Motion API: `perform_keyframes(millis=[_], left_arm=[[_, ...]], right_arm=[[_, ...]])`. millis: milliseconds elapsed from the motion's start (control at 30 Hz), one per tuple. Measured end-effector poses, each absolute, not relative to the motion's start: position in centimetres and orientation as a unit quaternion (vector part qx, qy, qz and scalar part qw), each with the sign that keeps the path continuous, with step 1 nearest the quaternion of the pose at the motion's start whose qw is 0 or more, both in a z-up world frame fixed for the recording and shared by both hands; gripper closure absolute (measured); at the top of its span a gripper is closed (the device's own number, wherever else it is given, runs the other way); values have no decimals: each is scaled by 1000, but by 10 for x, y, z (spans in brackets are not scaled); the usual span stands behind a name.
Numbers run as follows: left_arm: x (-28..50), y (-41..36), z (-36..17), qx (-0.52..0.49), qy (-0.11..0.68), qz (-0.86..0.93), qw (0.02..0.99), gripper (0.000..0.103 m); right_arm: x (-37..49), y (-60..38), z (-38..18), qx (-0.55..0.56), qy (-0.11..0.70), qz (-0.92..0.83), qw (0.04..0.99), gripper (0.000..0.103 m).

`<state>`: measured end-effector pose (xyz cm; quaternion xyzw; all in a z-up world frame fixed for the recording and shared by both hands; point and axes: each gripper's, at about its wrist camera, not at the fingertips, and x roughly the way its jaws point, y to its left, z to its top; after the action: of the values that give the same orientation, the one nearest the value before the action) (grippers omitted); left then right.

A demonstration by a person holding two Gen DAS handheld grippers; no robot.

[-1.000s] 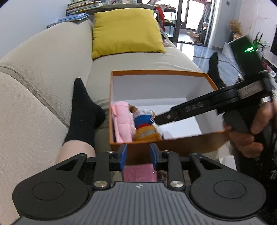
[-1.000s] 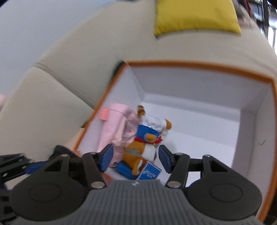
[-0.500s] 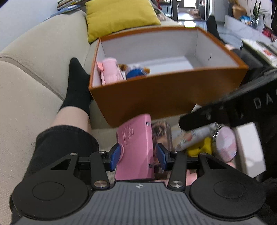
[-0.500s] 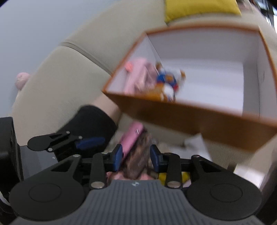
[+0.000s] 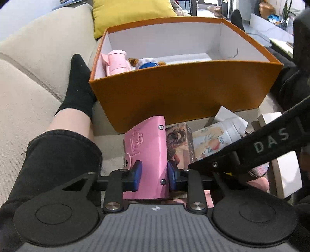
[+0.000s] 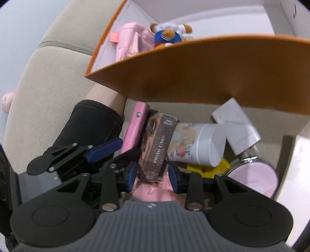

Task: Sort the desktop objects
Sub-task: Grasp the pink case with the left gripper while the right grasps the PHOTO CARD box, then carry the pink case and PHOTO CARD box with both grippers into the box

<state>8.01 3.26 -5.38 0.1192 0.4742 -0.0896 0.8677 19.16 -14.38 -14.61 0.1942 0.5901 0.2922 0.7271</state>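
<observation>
two words, "photo card", mark the box [image 6: 155, 147] between the apart right hand-held gripper [image 6: 153, 175].

The orange cardboard box's [image 5: 184, 93] near wall hides most of the small plush bear [image 5: 149, 63]; the round pink mirror [image 6: 253, 177] is blurred.

A home living room: a beige sofa [image 5: 34, 58] with a yellow cushion [image 5: 131, 13], a stack of books [image 5: 65, 2] behind its backrest, and a potted plant [image 5: 286, 7] across the room. A person's leg in a black sock [image 5: 77, 81] stretches along the seat beside an orange box [image 5: 184, 89].
</observation>
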Motion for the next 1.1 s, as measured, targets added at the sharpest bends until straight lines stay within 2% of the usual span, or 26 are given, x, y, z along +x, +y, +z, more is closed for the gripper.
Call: perform_keyframes(millis=[100, 267, 367, 500, 667, 967, 1100], left_arm=[[78, 45, -46, 95, 471, -86, 873, 78], [79, 69, -36, 56, 470, -85, 877, 81], [83, 77, -33, 47, 468, -81, 879, 82], [89, 85, -31, 38, 467, -75, 880, 81], [99, 92, -36, 27, 478, -83, 874, 81], [107, 100, -39, 16, 479, -70, 875, 81], [109, 100, -42, 16, 483, -75, 872, 81]], right_arm=[[191, -141, -151, 210, 595, 288, 720, 60], [196, -131, -161, 229, 606, 283, 708, 61], [196, -125, -166, 227, 614, 274, 704, 70], [191, -118, -147, 194, 598, 294, 720, 75], [193, -95, -127, 126, 578, 303, 747, 75], [211, -78, -122, 97, 571, 311, 754, 70], [212, -82, -124, 90, 571, 310, 755, 73]])
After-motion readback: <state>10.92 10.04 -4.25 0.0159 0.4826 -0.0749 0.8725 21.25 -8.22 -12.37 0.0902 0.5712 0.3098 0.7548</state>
